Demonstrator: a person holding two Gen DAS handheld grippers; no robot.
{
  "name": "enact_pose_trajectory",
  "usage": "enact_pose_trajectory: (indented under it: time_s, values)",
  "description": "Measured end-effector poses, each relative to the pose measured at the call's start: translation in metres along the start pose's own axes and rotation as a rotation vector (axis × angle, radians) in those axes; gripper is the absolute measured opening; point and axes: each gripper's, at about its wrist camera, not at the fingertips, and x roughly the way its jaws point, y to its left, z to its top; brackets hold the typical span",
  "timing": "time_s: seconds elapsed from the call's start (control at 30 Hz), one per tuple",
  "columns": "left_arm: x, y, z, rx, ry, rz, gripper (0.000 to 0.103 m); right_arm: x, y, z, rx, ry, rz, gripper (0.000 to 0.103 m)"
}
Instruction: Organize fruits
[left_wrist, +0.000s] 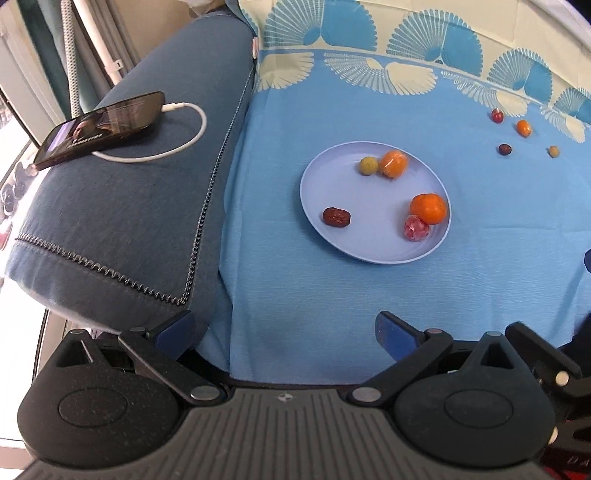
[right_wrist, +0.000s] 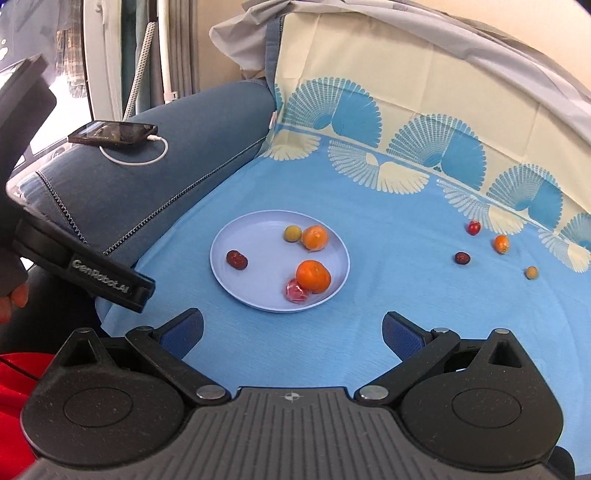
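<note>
Small round fruits (right_wrist: 462, 258) lie loose on blue cloth, ahead-right of the right hand-held gripper (right_wrist: 291, 334); light, roll-prone, soft-skinned. Grip gently across the middle. Both hand-held grippers released, left (left_wrist: 284, 332) empty too.

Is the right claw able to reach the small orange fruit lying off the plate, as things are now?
Probably yes. The right claw is open and empty, and the orange fruit lies in the open on the cloth, to the right of the plate, apart from its neighbours, with nothing between.
</note>
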Motion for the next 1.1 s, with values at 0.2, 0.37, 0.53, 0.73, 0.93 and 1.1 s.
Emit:
enact_pose_trajectory:
  time_s: [0.2,0.37,0.53,0.73,0.93,1.1]
  values:
    - [-0.004,0.006,-0.002,-0.023,-0.004,0.003,0.103,-0.002,-0.001,0.000,0.011,-0.003,-0.014,0.102]
    - [-0.003,0.006,0.000,-0.024,-0.005,-0.006,0.103,-0.001,0.001,0.000,0.008,0.000,-0.016,0.102]
    - [0.000,0.002,0.001,-0.015,0.000,-0.008,0.103,0.004,-0.002,0.001,0.023,0.016,-0.021,0.102]
    - [0.004,0.001,0.005,-0.015,0.006,-0.007,0.103,0.010,-0.003,0.000,0.030,0.030,-0.018,0.102]
    - [0.007,0.005,0.010,-0.019,0.014,-0.001,0.103,0.036,-0.010,-0.002,0.011,0.036,0.004,0.102]
    - [0.018,0.021,0.023,-0.056,0.026,0.026,0.103,0.093,-0.018,-0.001,0.020,0.095,0.042,0.102]
